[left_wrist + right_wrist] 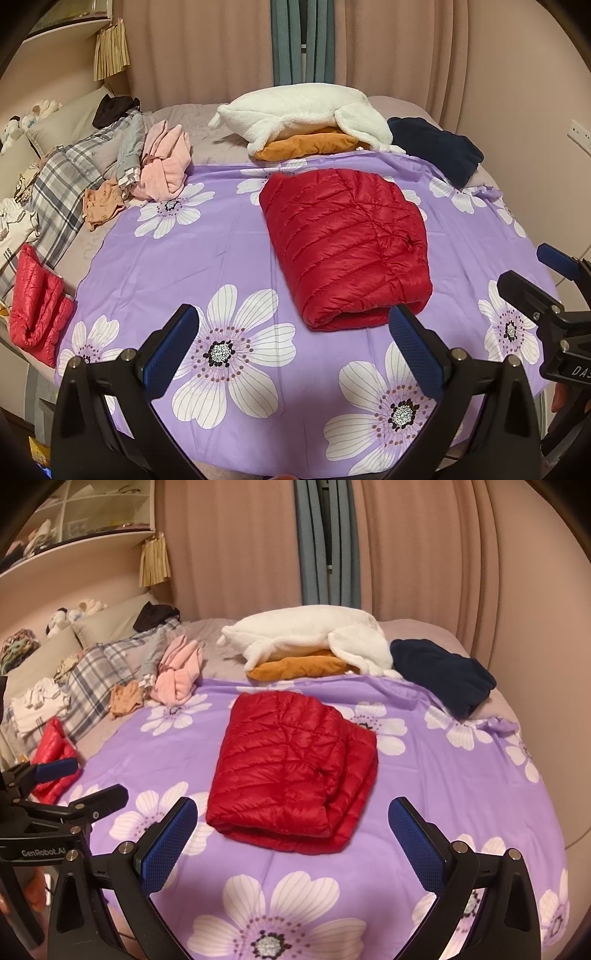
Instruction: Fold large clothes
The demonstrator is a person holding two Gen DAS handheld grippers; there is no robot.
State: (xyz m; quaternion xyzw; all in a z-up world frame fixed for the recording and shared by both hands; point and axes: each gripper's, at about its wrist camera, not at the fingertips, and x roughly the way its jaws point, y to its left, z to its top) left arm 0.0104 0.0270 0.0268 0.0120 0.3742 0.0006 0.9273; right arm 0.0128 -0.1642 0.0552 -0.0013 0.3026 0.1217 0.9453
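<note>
Left gripper [291,347]: jaws spread wide, blue-padded fingers [173,345] apart, nothing between them. Right gripper [293,836]: jaws equally wide, blue pads [417,843] bare, nothing held. Both level, side by side, pointing forward; each visible at edge of other's view.

The red jacket [288,771] is made of quilted, slightly glossy cloth. The flowered sheet [424,786] is smooth, matt fabric. The white blanket [303,635] is fluffy fleece. Textured blue pads [168,845] are fitted on matt black plastic fingers.
</note>
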